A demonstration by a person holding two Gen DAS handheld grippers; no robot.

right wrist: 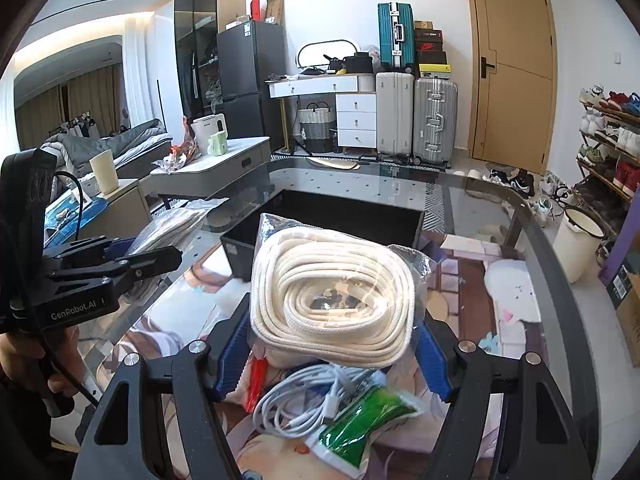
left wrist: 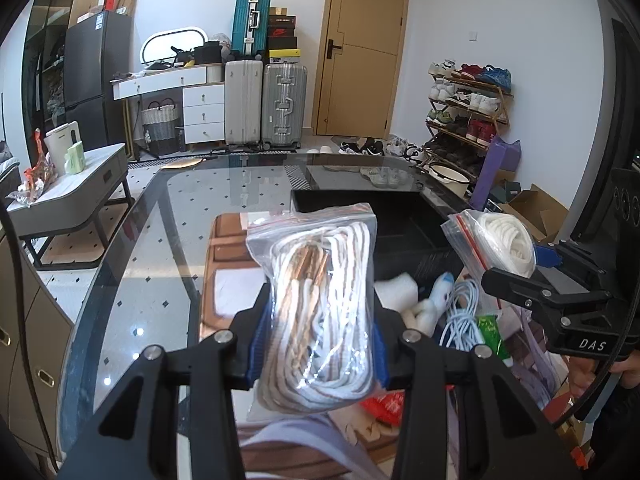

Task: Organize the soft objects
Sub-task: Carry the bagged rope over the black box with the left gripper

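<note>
The bag of brown-and-white cord (left wrist: 320, 312) hides most of the black bin (left wrist: 400, 216) behind it, and its lower end blurs against the clutter beneath. The bag of cream rope (right wrist: 332, 300) covers the bin's near right corner (its contents cannot be told). Below that bag, a white cable (right wrist: 304, 404) and green packet (right wrist: 368, 420) are partly covered.

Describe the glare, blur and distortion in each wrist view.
Left wrist view: the bagged striped rope in the left hand-held gripper is motion-smeared, with glare on its plastic; the glass table mirrors the room. Right wrist view: the bagged cream rope in the right hand-held gripper is sharp with mild sheen; fisheye bends the door.
</note>
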